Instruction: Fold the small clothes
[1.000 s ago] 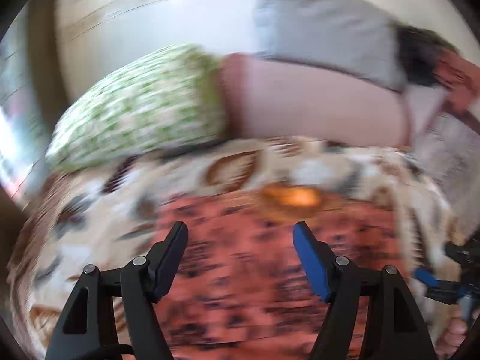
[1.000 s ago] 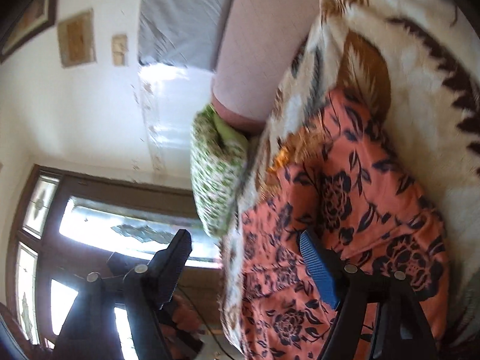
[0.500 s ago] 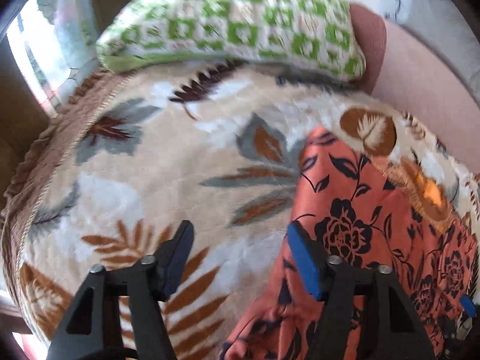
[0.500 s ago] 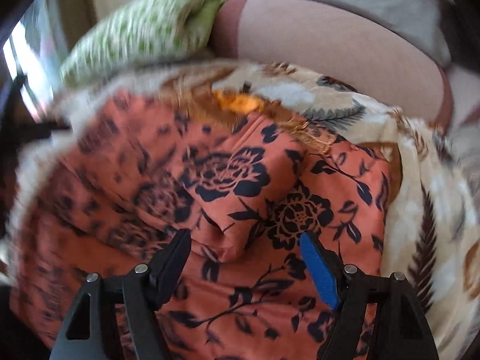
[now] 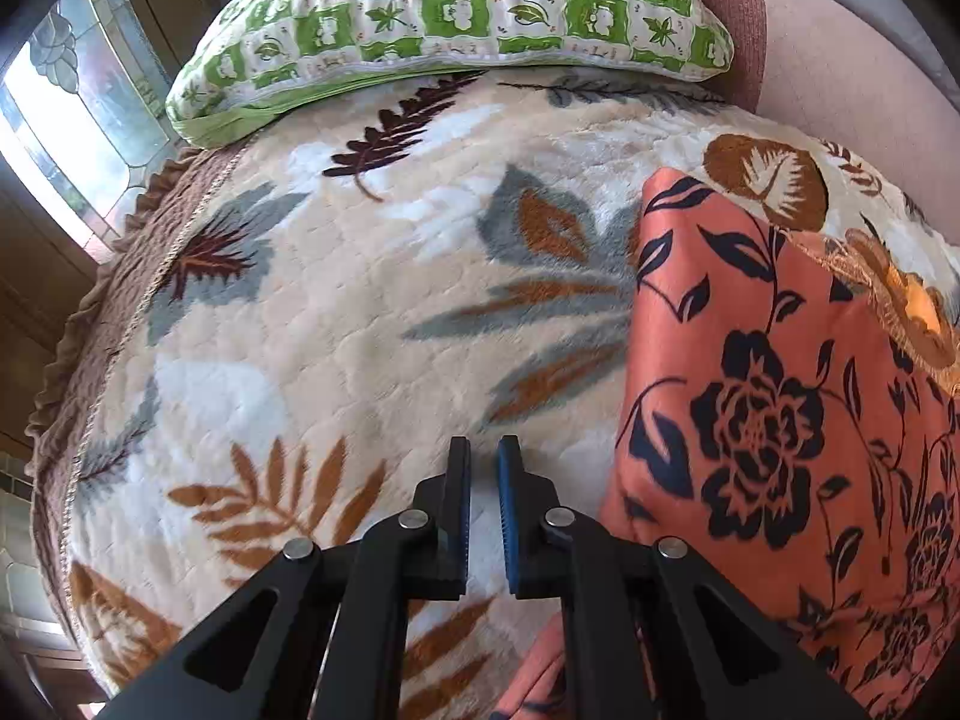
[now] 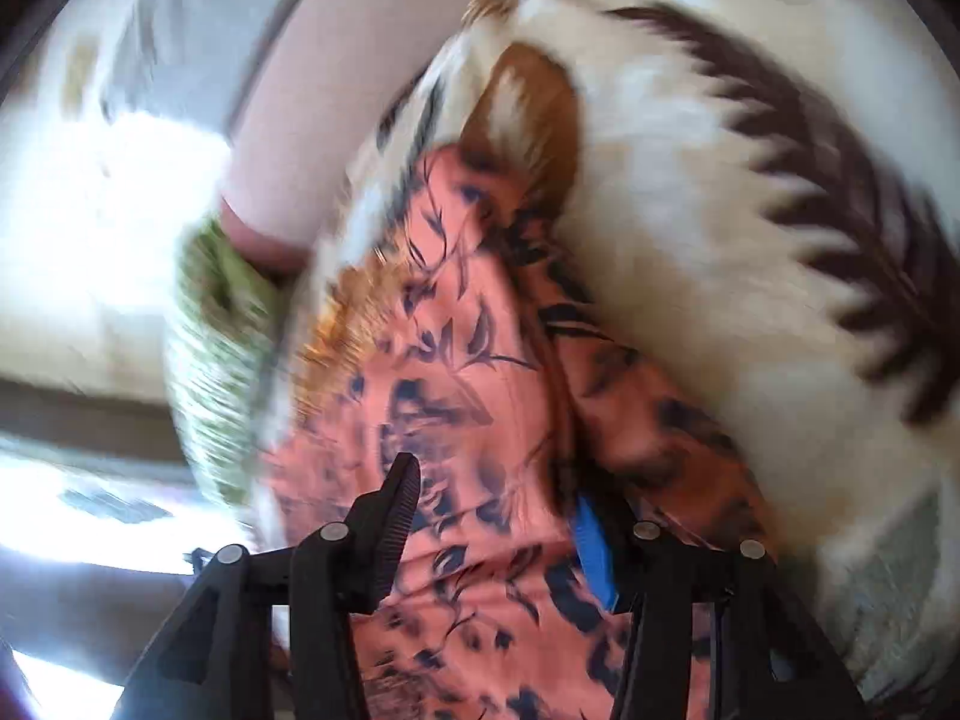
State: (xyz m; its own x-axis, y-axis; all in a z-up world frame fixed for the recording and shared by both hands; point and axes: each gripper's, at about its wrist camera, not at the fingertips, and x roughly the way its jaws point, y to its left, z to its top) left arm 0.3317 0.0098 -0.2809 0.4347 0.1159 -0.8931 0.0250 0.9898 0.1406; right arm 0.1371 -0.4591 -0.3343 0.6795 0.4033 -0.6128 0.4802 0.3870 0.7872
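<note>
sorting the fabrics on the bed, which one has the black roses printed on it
The orange garment, at the right of the left wrist view. The green checked pillow shows small leaf squares, and the cream blanket beneath carries grey and brown leaves, no roses.

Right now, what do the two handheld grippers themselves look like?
Both match: the left gripper and right gripper have matte black angular linkage arms joined by silver round rivets. Each carries one black ribbed pad and one bright blue ribbed pad. No cables, markings, hands or sleeves show.
</note>
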